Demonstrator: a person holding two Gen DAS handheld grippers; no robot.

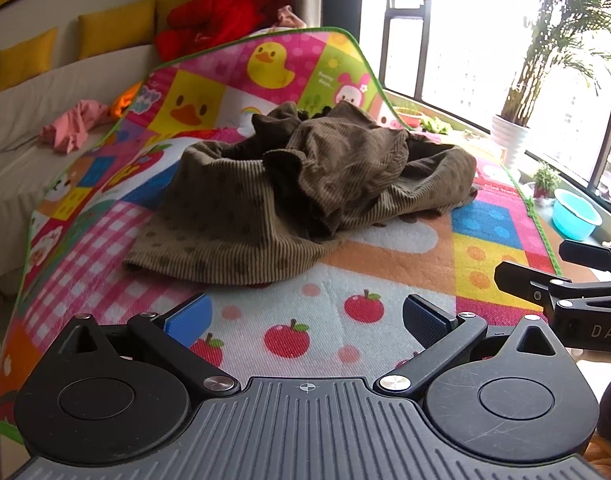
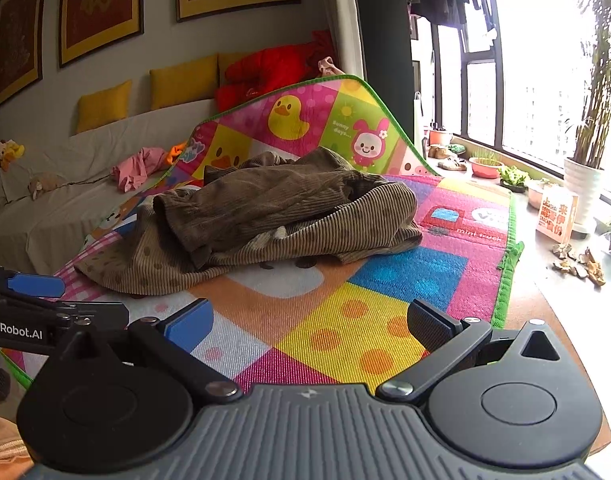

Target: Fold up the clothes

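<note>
Bright cartoon play mat [image 1: 385,280] covers the tabletop by the window, its far end curling up. Crumpled in a heap at its middle lies a brown corduroy garment [image 1: 305,184]. Both the left hand-held gripper [image 1: 305,320] and right hand-held gripper [image 2: 309,324] hover near it, jaws spread, grasping nothing.

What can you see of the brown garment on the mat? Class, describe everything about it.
The brown garment is ribbed, corduroy-looking cloth with faint darker dots on its lower layer. It lies crumpled in an unfolded heap, layers bunched and overlapping, one flat edge spread toward the cameras. It rests in the middle of the colourful cartoon mat, touching only that. The left gripper and right gripper are both open, short of it and holding nothing.
</note>
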